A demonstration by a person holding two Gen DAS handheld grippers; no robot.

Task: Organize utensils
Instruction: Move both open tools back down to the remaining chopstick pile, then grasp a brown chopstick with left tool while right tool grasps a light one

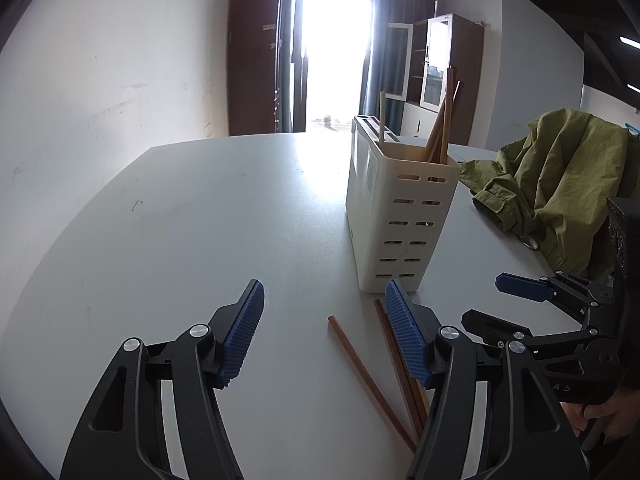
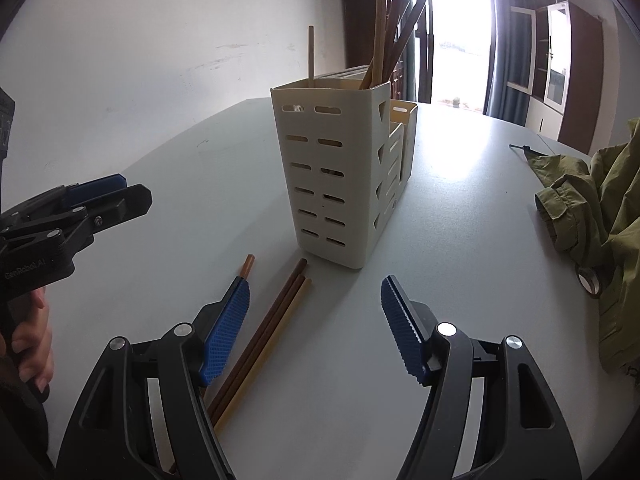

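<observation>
A cream slotted utensil holder (image 1: pixel 400 216) (image 2: pixel 340 180) stands upright on the white table (image 1: pixel 200 220), with several wooden chopsticks (image 2: pixel 396 28) upright in it. Loose brown chopsticks (image 1: pixel 360 372) (image 2: pixel 272 336) lie flat on the table just in front of the holder. My left gripper (image 1: pixel 324 332) is open above them, one chopstick between its fingers, the others under its right finger (image 1: pixel 404 332). My right gripper (image 2: pixel 314 328) is also open and holds nothing, the loose chopsticks running beside its left finger (image 2: pixel 228 328). Each gripper shows in the other's view (image 1: pixel 500 304) (image 2: pixel 134 192).
A crumpled olive-green jacket (image 1: pixel 560 184) (image 2: pixel 600 208) lies on the table's right side, with a roll of tape (image 2: pixel 588 280) at its edge. A white wall stands to the left; a bright doorway and cabinets are behind the table. A hand (image 2: pixel 32 344) grips the left tool.
</observation>
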